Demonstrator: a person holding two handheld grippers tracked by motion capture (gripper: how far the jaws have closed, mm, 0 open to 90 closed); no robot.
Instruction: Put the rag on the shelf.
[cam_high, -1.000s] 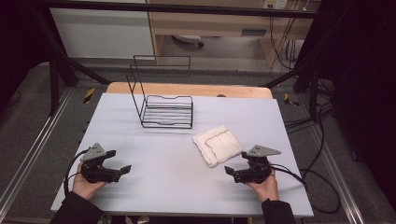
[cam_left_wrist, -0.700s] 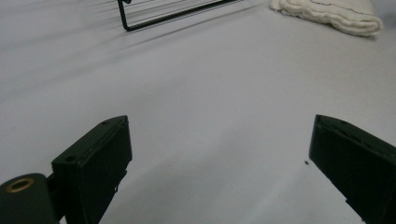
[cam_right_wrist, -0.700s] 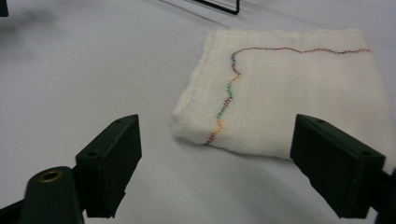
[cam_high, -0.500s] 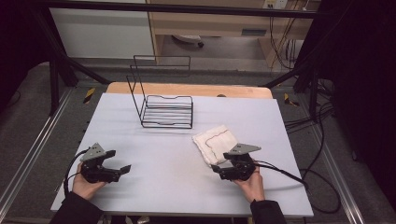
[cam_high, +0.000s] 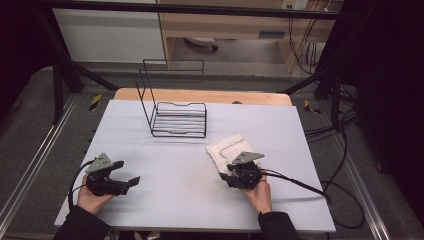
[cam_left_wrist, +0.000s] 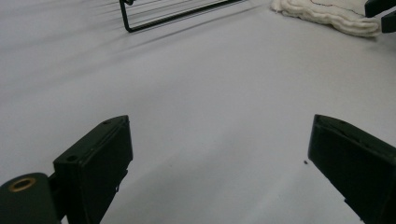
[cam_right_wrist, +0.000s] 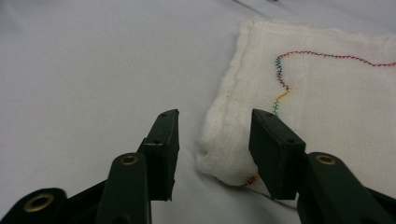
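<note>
A folded white cloth (cam_high: 227, 146) with a coloured stitched line lies on the table right of centre, also visible as a cloth (cam_right_wrist: 327, 88) up close and as a cloth (cam_left_wrist: 327, 14) far off. My right gripper (cam_high: 226, 178) sits at its near corner. In the right gripper view its jaws (cam_right_wrist: 212, 135) have just been closing and straddle that corner: the right one rests over the cloth, and a gap still shows beside the left one. My left gripper (cam_high: 131, 181) rests near the front left, its jaws (cam_left_wrist: 219, 154) wide open over bare table.
A black wire rack (cam_high: 179, 120) stands at the back centre of the pale grey table (cam_high: 165, 210), its base also in the left gripper view (cam_left_wrist: 163, 14). Cables trail off the table's right side. A wooden board edges the far side.
My right gripper slid left and forward up to the cloth's near corner, and its jaws narrowed around it. The left gripper stayed where it was.
</note>
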